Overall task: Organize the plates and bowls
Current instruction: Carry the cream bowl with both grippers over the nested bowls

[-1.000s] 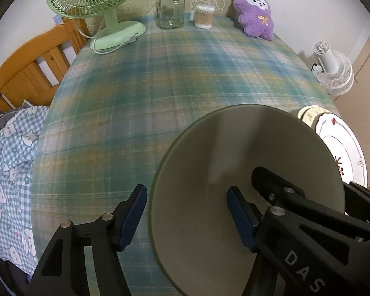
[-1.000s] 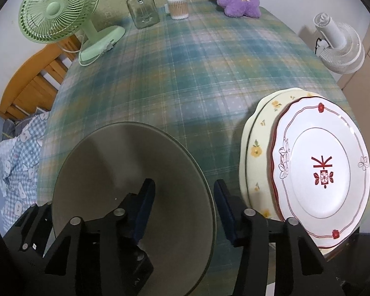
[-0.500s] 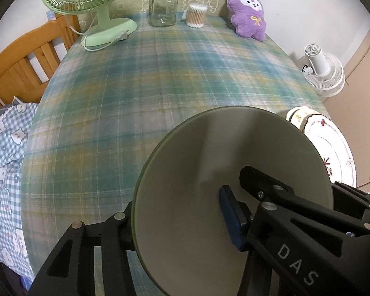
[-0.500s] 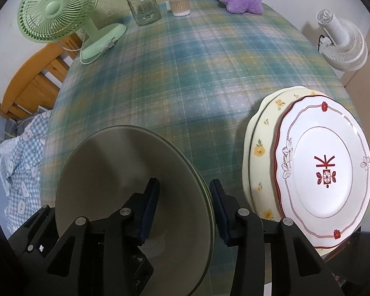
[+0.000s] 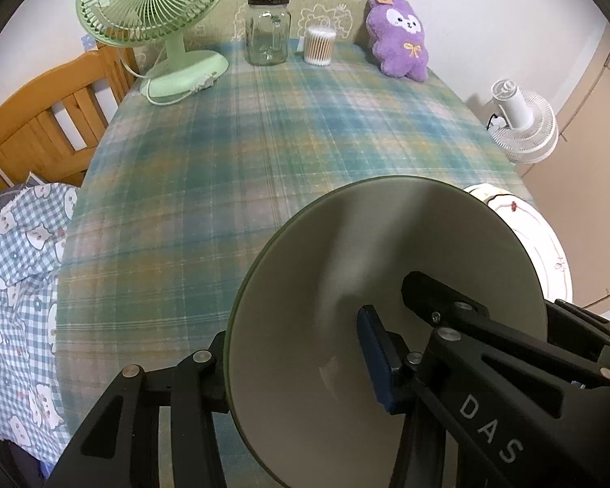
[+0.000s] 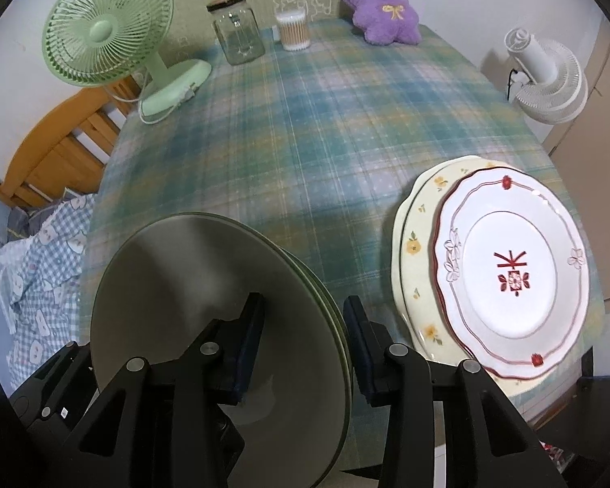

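Bowl hides left tool's outer finger and most plates.

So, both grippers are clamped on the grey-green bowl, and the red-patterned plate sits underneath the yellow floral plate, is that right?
Not quite: the red-patterned plate lies on top of the yellow floral plate, as the right wrist view shows. The left gripper and right gripper do grip the bowl.

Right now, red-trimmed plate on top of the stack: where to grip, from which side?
Take the red-trimmed plate by its scalloped rim at the near edge, coming low from the table's front. It lies flat on the yellow floral plate, so only the upturned rim likely offers the jaws a gap.
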Motion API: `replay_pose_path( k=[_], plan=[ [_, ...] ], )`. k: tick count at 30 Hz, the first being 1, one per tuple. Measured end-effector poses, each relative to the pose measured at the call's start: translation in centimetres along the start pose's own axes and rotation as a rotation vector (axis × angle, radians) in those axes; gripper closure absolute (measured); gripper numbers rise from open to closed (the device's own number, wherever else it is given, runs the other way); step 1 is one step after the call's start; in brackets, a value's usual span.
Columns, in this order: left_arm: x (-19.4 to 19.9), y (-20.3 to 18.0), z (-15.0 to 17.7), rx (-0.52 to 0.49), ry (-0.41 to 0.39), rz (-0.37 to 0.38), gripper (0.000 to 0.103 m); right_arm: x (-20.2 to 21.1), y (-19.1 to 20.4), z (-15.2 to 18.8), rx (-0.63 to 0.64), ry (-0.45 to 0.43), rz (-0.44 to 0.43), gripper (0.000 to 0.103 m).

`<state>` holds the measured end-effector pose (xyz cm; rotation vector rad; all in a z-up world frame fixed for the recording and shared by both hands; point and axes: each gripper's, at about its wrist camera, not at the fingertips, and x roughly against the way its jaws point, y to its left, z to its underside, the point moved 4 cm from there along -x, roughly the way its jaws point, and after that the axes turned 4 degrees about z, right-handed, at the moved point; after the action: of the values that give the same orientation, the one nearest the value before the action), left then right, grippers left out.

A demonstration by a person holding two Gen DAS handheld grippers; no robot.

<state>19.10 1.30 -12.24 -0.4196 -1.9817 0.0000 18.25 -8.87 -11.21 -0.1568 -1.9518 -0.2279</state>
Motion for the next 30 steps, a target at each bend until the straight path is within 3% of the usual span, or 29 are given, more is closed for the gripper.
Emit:
replay_pose_path(
  k=[12,30],
  plan=[
    [3.2,-2.3,-0.6,-0.019,-0.059,-0.019,0.053,4.0,-1.3,-0.2,-0.011,-0.064,-0.023,0.060],
    [2.5,-11.5,-3.1,0.055,-0.106,-0.057,0.053,5.7,-10.3,-3.5,0.068,-0.090,-0.054,0.060]
  ],
)
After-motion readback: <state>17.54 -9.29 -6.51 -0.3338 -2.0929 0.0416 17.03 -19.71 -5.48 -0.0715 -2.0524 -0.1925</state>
